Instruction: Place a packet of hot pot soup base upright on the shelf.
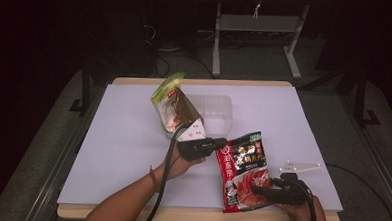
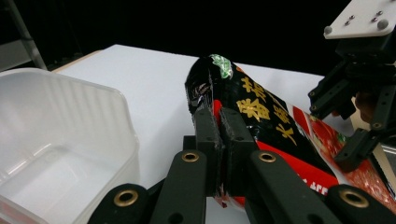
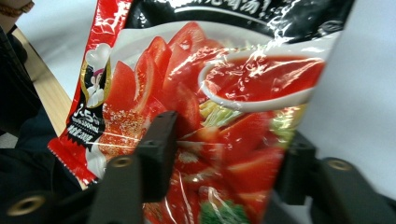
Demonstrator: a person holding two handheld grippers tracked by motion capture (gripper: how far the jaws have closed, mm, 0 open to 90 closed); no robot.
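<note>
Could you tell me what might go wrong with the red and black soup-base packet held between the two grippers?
The left gripper pinches only the top edge of the glossy red and black packet, so it may slip out. The right gripper straddles the lower end, apparently without a firm grip. The green snack bag leans on the clear plastic tub and could topple.

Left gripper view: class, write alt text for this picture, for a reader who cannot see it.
The left gripper has its two black jaws shut on the edge of a red and black soup-base packet with gold lettering, held over a white table. An empty clear plastic container stands at left, and the right gripper is at the far right by the packet's other end.
</note>
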